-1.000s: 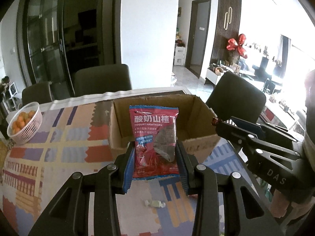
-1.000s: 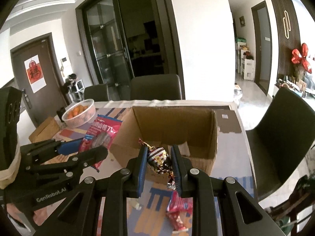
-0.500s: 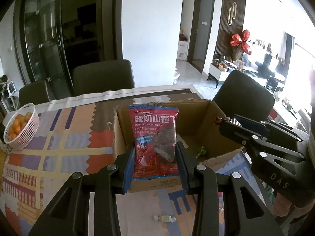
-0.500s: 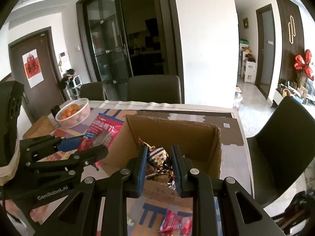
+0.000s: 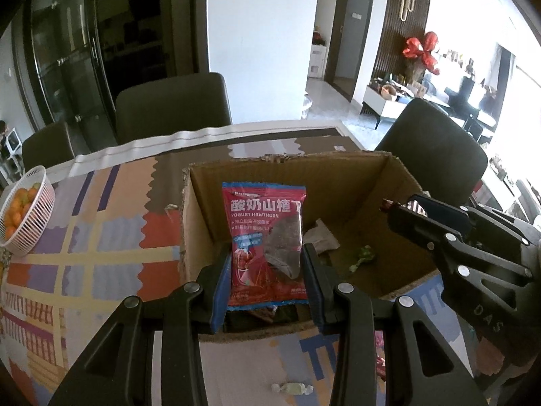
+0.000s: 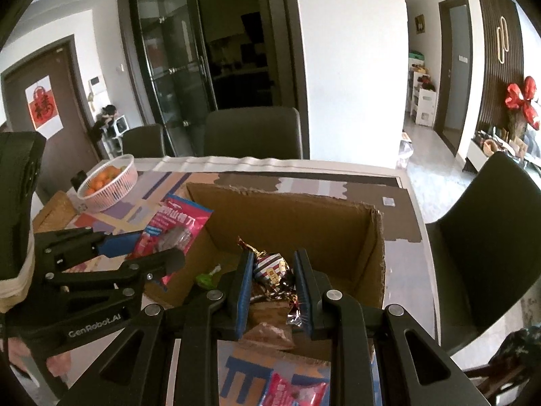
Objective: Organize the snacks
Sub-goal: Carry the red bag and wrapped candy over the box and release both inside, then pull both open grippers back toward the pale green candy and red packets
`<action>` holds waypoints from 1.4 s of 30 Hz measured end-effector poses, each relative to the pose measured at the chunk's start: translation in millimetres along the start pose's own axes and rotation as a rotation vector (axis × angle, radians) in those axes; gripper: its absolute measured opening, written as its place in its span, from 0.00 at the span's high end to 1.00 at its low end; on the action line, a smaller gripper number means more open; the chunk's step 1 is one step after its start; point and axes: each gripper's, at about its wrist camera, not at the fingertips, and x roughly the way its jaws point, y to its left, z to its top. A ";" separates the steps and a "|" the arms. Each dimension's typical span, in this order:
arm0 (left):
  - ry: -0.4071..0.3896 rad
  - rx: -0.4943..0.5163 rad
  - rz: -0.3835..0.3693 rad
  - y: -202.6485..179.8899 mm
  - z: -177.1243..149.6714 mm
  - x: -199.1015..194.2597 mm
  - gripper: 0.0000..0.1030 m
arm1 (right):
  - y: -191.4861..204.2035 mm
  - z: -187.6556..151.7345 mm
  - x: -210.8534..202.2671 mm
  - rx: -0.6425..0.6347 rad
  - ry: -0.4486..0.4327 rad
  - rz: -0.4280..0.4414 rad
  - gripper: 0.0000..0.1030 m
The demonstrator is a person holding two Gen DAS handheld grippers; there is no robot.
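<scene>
Now my left gripper [image 5: 267, 270] pinches the red yogurt hawthorn bag [image 5: 265, 237] by its lower half, jaws narrowed onto its sides, and it hangs upright over the near edge of the cardboard box [image 5: 338, 182]. My right gripper [image 6: 272, 280] is closed almost fully on a foil-wrapped candy [image 6: 270, 269], poised above the box interior. I judge the bag light, crinkly and slippery, its pieces likely to shift, so holding low across the sealed body suits it. The candy is small and stiff at its core with loose twisted ends; gripping its middle seems safest. A green candy [image 5: 363, 253] lies inside.
</scene>
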 end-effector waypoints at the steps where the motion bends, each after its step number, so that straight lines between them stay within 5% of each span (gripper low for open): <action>1: 0.003 -0.001 0.002 0.6 1.3 1.3 0.62 | -0.2 0.1 1.5 0.000 0.004 -0.002 0.76; 4: -0.009 0.011 0.024 -1.0 0.2 -4.4 0.52 | -0.1 -1.0 3.3 -0.002 0.012 -0.020 0.72; 5: -0.015 0.013 0.031 -0.4 -0.6 -6.5 0.48 | -0.3 -0.7 3.4 -0.002 0.013 -0.028 0.63; 12: -0.084 0.051 0.057 -6.2 -13.6 -39.1 0.42 | -0.8 -8.5 -15.3 0.018 -0.012 -0.036 0.53; 28: -0.152 0.101 0.056 -24.9 -68.4 -91.2 0.39 | 19.9 -52.0 -81.8 -0.010 -0.095 -0.042 0.50; 42: -0.095 0.109 0.068 -29.5 -119.8 -83.7 0.37 | 23.9 -102.7 -78.9 -0.022 0.006 -0.051 0.50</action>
